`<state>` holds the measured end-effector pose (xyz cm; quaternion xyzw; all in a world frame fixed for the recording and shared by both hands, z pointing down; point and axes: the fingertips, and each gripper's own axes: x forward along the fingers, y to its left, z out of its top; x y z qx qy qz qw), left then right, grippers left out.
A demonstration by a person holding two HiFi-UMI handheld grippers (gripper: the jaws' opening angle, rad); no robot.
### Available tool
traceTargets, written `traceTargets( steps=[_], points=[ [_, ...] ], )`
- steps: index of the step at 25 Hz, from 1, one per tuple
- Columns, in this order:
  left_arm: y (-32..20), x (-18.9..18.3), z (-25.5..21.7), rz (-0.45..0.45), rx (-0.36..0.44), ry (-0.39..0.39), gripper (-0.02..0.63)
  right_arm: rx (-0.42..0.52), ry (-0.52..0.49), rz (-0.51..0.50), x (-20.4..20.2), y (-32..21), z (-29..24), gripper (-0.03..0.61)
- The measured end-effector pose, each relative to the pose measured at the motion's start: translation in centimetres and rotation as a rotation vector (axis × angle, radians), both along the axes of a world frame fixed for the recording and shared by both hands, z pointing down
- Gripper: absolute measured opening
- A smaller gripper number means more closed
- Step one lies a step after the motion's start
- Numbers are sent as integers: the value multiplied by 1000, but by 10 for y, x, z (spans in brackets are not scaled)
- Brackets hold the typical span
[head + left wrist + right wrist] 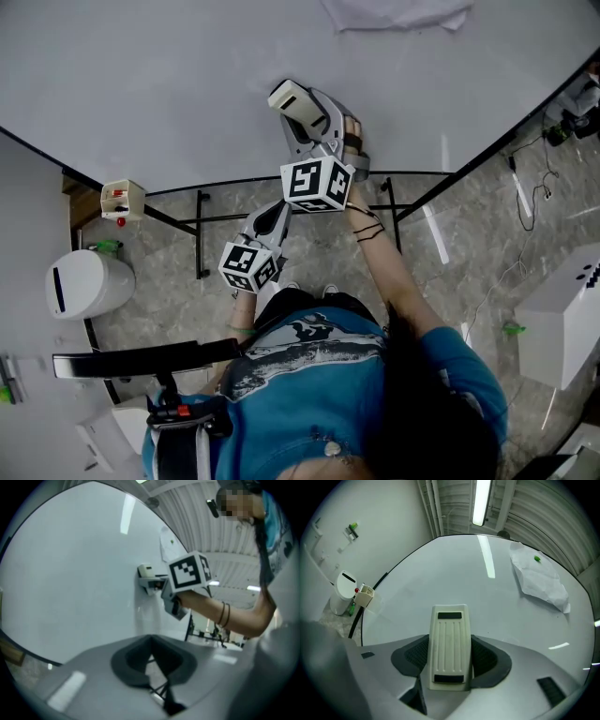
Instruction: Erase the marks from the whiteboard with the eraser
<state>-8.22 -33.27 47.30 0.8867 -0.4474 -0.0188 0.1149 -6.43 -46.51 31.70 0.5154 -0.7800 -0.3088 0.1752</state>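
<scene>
The whiteboard (pixel 187 84) fills the upper part of the head view, and I make out no clear marks on it. My right gripper (pixel 302 111) is shut on a cream ribbed eraser (pixel 291 97), which it holds against the board near its lower edge. In the right gripper view the eraser (pixel 450 639) sits lengthwise between the jaws of the right gripper (pixel 450 649), over the whiteboard (pixel 454 569). My left gripper (pixel 270 220) hangs lower, off the board, with its jaws shut and nothing in them. From the left gripper (pixel 151 656) I see the right gripper (pixel 154 581) pressing the eraser (pixel 145 570) to the whiteboard (pixel 70 573).
A crumpled white sheet (pixel 394 11) (pixel 539 578) is stuck near the board's far edge. A small marker box (pixel 122 199) hangs at the board's left edge beside a white bin (pixel 86 283). The black stand frame (pixel 200 234), floor cables and a white box (pixel 567 314) lie below.
</scene>
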Motion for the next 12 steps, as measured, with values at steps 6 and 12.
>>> traceTargets(
  steps=[6,12],
  points=[
    [1,10,-1,22,0,2,3,-4,-46,54,35,-4,-21,262],
    [2,20,-3,52,3,2,3,9,-135,152,117,-13,-61,262]
  ],
)
